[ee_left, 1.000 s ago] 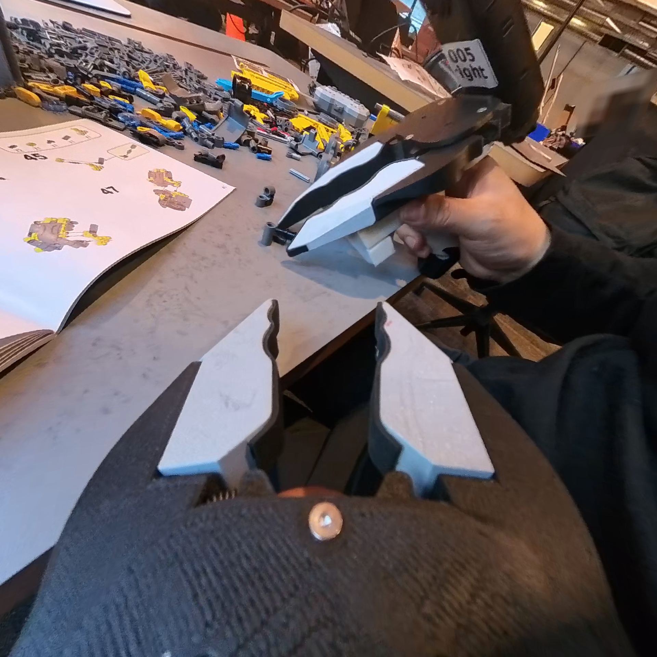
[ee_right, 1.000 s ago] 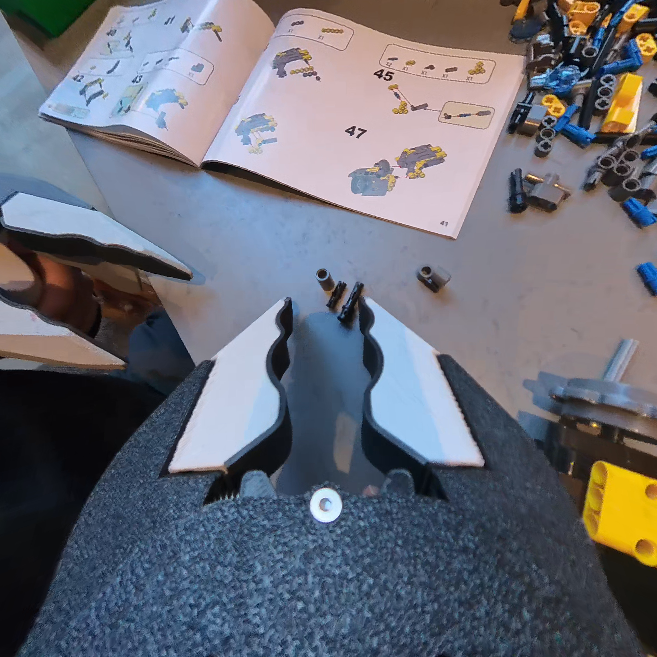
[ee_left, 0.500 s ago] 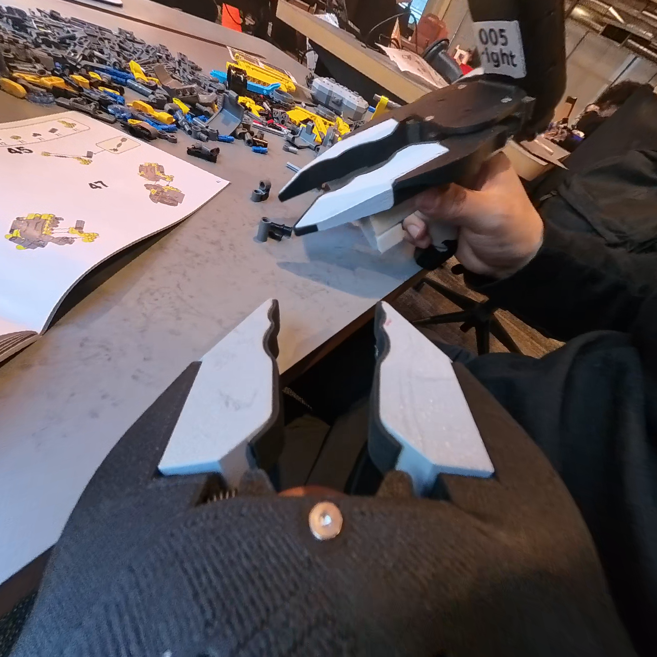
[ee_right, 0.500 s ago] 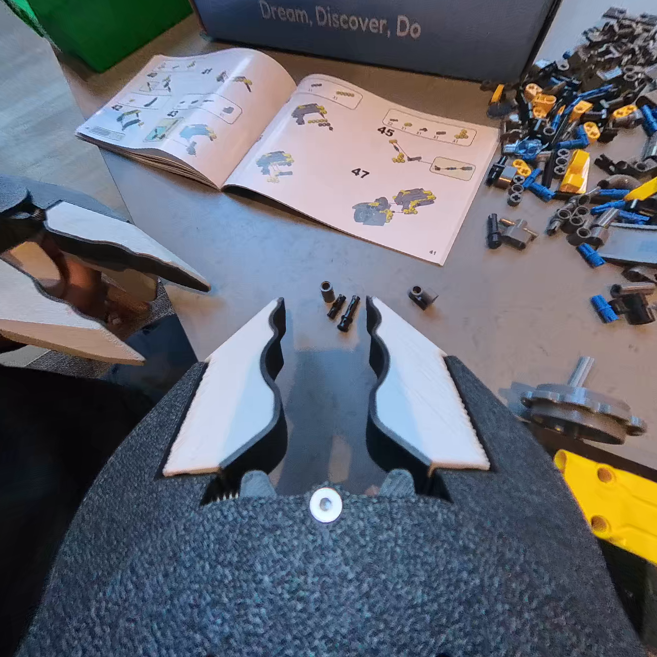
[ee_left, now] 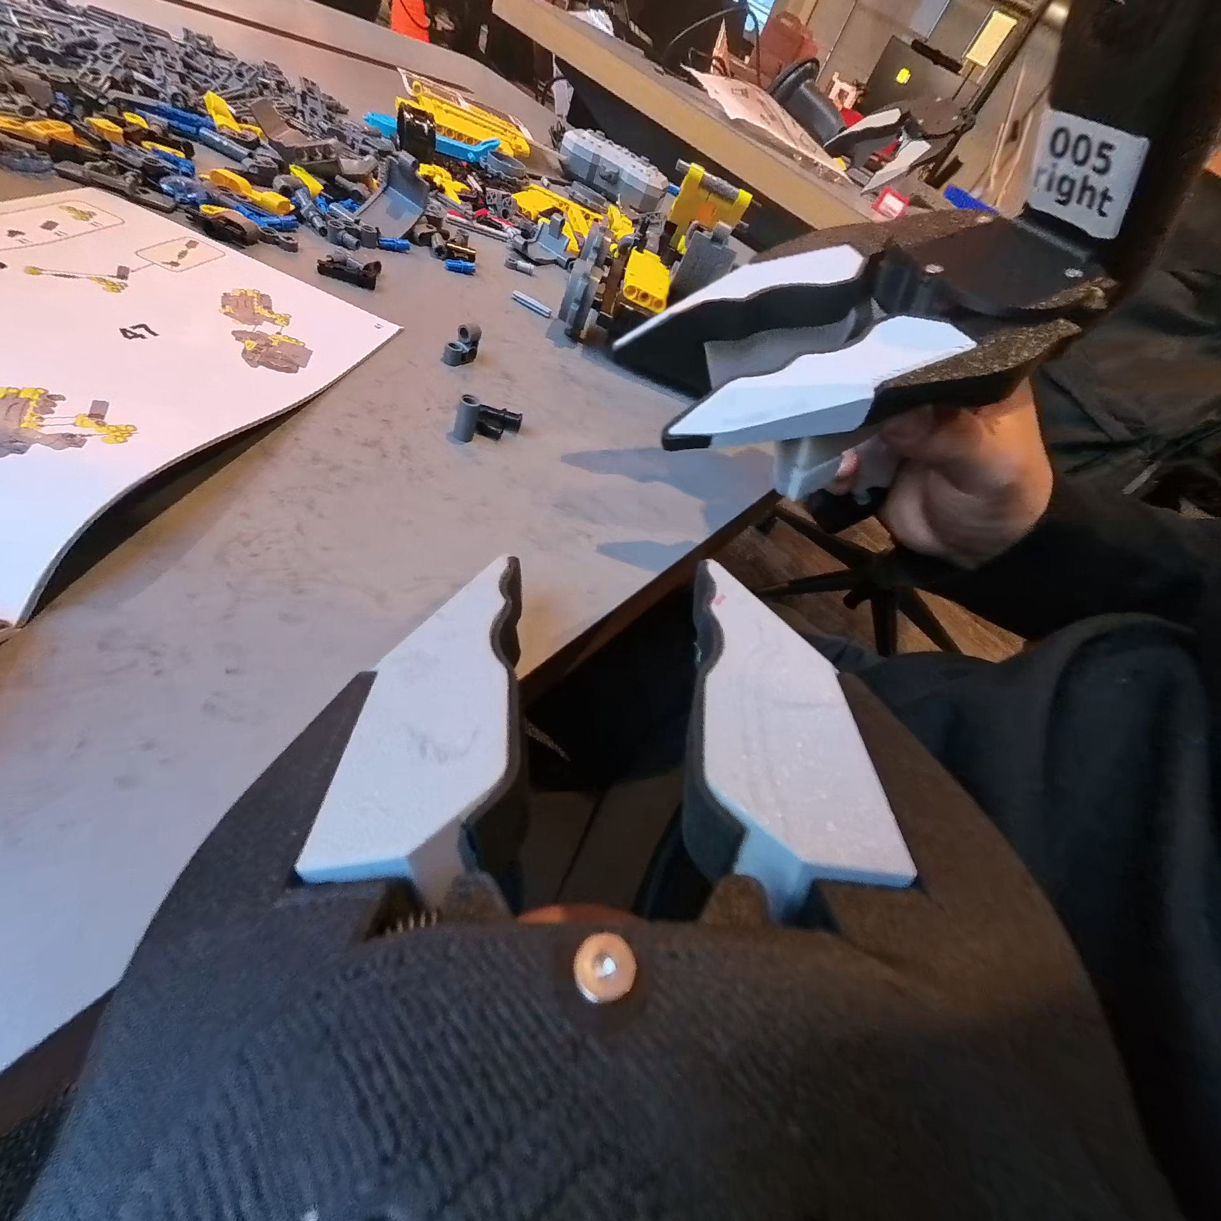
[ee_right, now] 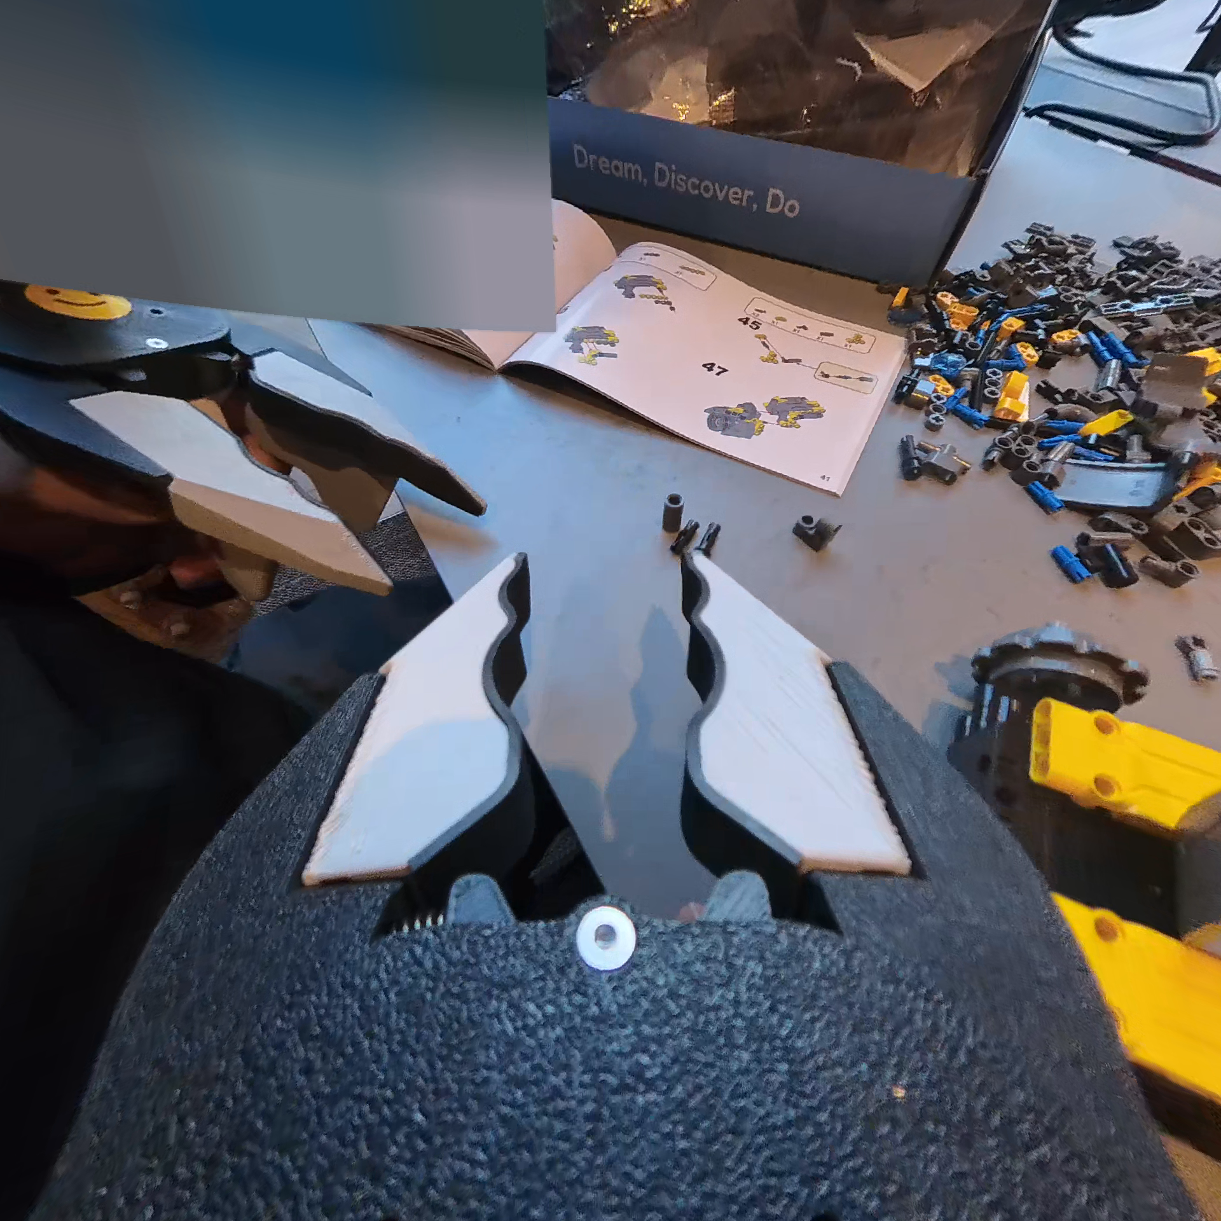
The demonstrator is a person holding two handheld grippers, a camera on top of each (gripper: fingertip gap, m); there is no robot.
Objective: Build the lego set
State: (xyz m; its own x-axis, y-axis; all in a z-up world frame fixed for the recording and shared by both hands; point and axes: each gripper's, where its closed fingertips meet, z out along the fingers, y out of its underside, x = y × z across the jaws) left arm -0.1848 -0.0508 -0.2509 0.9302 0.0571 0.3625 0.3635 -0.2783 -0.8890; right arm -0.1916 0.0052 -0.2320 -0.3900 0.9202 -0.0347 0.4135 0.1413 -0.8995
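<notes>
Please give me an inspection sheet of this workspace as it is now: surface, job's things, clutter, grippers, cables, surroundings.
Surface: grey table, scuffed.
Job's things: small grey sleeve and two black pins lying just ahead of the right gripper.
Clutter: open instruction booklet; heap of loose building pieces; yellow part-built model.
Grippers: right gripper open, empty; left gripper open, empty, at the table's edge.
Cables: nothing seen.
Surroundings: dark box behind booklet.

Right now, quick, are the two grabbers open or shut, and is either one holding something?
Left gripper: open, holding nothing, over the table edge.
Right gripper: open, holding nothing, nearest the small black pins.
</notes>
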